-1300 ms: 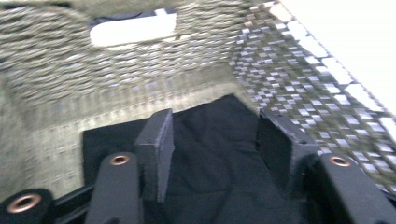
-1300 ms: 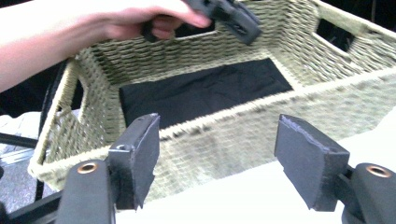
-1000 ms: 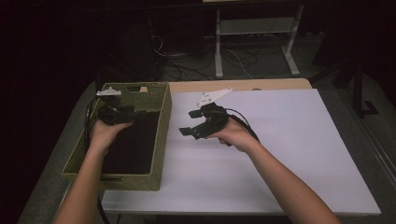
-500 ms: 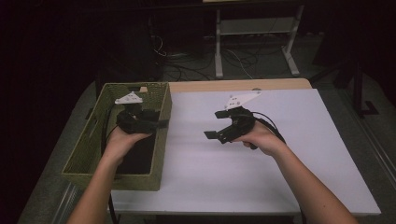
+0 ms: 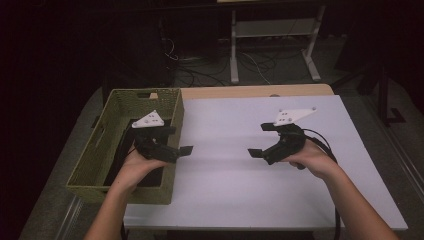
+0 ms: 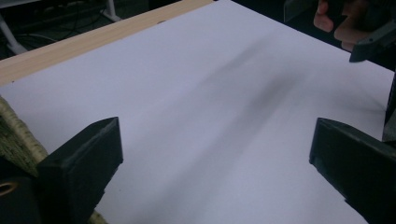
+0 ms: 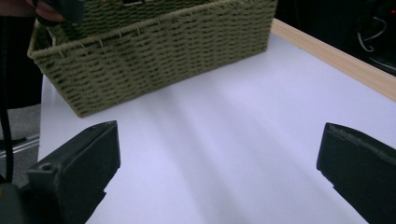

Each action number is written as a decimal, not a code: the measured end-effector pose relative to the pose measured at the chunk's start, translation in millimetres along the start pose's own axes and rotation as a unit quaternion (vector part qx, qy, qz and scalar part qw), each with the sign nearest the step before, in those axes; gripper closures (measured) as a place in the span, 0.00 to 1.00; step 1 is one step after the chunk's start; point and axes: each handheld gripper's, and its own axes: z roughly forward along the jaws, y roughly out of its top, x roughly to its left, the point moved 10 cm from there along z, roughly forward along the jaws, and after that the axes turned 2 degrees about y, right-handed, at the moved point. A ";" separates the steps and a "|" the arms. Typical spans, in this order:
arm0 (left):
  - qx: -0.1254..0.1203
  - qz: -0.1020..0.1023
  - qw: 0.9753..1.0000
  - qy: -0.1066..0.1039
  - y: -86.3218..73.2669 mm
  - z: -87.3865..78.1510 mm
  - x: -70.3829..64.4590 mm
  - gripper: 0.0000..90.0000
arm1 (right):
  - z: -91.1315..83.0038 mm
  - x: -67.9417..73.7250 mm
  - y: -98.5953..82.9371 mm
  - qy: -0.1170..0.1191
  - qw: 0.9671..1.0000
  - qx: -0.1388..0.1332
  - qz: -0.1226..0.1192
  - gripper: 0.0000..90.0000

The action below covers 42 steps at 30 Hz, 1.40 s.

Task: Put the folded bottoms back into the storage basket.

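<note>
Both pairs of fingers stand spread wide with nothing between them. We hold the left gripper (image 5: 176,141) over the right wall of the woven basket (image 5: 100,150), its tips just past the rim and above the white table (image 5: 225,190). In the left gripper view its two black jaws frame bare white surface, with a bit of basket weave at the lower left edge. Our right gripper (image 5: 265,140) hangs over the open table, well apart from the basket and turned toward it (the two grippers face each other across the white sheet). In the right gripper view the basket (image 7: 154,51) sits ahead, its long side wall toward us, with the table's wooden edge (image 7: 336,60) running along the right. Inside, the basket looks dark; we cannot tell what it holds.
</note>
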 end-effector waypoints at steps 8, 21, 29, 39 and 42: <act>-0.003 0.001 1.000 -0.008 -9.3 -3.4 -6.1 0.01 | -31.1 -5.1 -22.3 -0.018 1.000 -0.001 0.007 0.00; 0.001 0.008 1.000 -0.016 -18.6 -5.8 -9.3 0.01 | -68.8 -15.5 -47.5 -0.053 0.998 -0.019 0.030 0.00; -0.002 0.007 1.000 -0.019 -20.6 -8.0 -9.4 0.01 | -81.6 -19.8 -64.6 -0.065 0.997 -0.022 0.043 0.00; -0.006 0.005 1.000 -0.022 -20.8 -8.6 -9.5 0.01 | -82.0 -21.5 -74.5 -0.065 0.996 -0.018 0.049 0.00; -0.007 0.004 1.000 -0.023 -20.7 -8.6 -9.4 0.01 | -82.3 -21.6 -74.5 -0.065 0.996 -0.019 0.051 0.00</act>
